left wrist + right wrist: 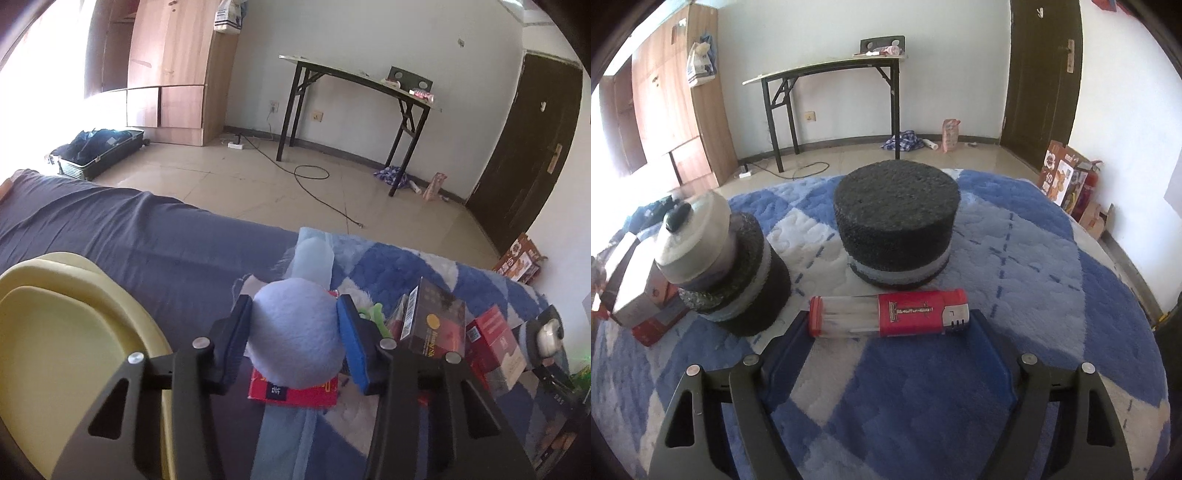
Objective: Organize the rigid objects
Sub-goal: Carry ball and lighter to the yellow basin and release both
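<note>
In the left wrist view my left gripper [293,328] is shut on a pale blue plush ball [293,332] and holds it over a red flat box [295,391] on the bed. A dark carton [432,321] and red boxes [495,339] lie to its right. In the right wrist view my right gripper [888,325] is open, its fingers on either side of a red and clear lighter-shaped case [890,314] lying on the blue-and-white blanket [1015,258]. Behind the case stand a wide black foam cylinder [897,221] and a smaller one [753,273] with a white-lidded jar [694,240] against it.
A yellow tray [74,350] sits at the left on the dark blue sheet [129,229]. Boxes [635,295] lie at the blanket's left edge. Beyond the bed are tiled floor, a folding table [351,77], a wardrobe, an open suitcase [96,149] and a dark door [1041,70].
</note>
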The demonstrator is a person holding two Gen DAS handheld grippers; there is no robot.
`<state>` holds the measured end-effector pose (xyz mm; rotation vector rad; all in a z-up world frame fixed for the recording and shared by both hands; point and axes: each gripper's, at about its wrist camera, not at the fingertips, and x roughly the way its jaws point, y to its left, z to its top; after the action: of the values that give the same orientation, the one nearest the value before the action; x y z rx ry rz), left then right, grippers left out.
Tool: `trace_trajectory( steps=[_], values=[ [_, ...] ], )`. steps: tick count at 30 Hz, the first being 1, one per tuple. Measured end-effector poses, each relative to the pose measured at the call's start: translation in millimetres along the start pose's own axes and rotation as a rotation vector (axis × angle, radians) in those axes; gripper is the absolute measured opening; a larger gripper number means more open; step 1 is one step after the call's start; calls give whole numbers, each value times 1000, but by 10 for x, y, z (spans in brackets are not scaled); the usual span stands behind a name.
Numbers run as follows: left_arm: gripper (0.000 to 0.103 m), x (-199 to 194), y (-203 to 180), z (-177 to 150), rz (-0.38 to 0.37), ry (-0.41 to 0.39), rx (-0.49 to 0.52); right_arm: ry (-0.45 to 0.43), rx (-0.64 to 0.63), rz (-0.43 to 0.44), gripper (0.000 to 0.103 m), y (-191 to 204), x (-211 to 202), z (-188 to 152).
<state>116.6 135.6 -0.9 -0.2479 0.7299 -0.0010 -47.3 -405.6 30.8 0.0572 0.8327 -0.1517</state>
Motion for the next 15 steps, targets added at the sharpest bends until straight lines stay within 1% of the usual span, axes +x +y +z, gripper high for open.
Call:
trace_trajectory(
  steps=[2, 5, 7, 9, 10, 12, 14, 15],
  values=[
    [47, -22, 32, 9, -13, 8, -7, 7, 20, 22, 82, -70, -36, -8],
    [47, -148, 86, 45, -31, -12, -32, 8, 23, 38, 82, -132, -94, -7],
    [47, -361, 115, 102, -17, -50, -24, -8, 20, 42, 82, -164, -170, 31],
    [47, -515, 155, 142, 20, -62, -24, -59, 18, 33, 82, -220, -333, 52],
    [47, -657, 211, 170, 61, -74, -33, -105, 13, 47, 82, -241, -472, 52],
    [47, -840, 295, 214, 104, -100, -34, -165, -6, 87, 82, -242, -678, 93],
    [47, -1129, 441, 233, 150, -136, -50, -239, -53, 149, 82, -141, -949, 149],
    [47, -1207, 482, 230, 164, -146, -54, -264, -82, 183, 82, -63, -1061, 161]
  ],
)
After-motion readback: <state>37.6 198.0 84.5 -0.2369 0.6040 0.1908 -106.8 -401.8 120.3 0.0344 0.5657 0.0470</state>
